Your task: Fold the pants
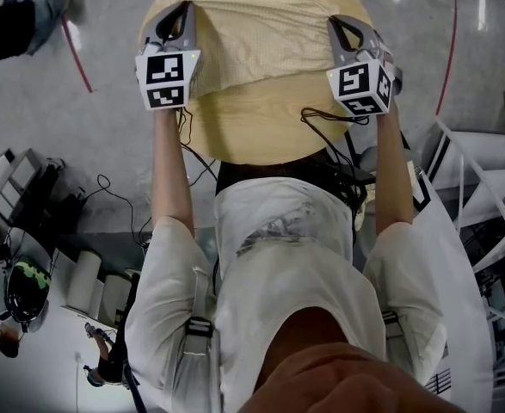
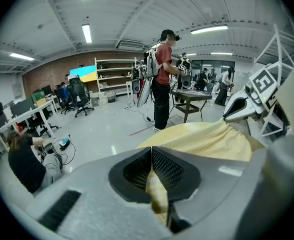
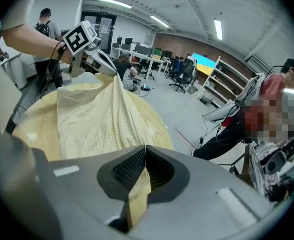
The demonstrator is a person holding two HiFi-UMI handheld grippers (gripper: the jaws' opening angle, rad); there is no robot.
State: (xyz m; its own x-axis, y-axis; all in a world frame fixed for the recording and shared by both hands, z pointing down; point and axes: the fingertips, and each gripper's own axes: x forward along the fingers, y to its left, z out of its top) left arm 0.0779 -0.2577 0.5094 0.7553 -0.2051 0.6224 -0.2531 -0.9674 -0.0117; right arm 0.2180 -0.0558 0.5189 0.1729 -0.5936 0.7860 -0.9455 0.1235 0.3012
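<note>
From the head view, the left gripper (image 1: 180,17) and the right gripper (image 1: 341,29) each pinch a corner of the pale yellow, waffle-textured cloth pants (image 1: 254,46). The pants hang in a broad panel between the two grippers and drape down onto the round, light wooden tabletop (image 1: 261,140) below the jaws. I judge a fold to be in hand: one edge is lifted by both corners, ready to be carried across the rest of the garment. In the left gripper view the jaws are closed on a thin pleat of the pants (image 2: 207,140), the ribbed dark pads pressing it flat, and the fabric runs off to that gripper's right in soft creases toward the other gripper. In the right gripper view the jaws are likewise clamped on a narrow strip of the pants (image 3: 91,119), whose fine square-grid weave shows clearly as it spreads away to that gripper's left. The next move, as I read it, calls for both grippers to travel together at an even height, with the limp, light fabric taut so the edge lands straight and unwrinkled
</note>
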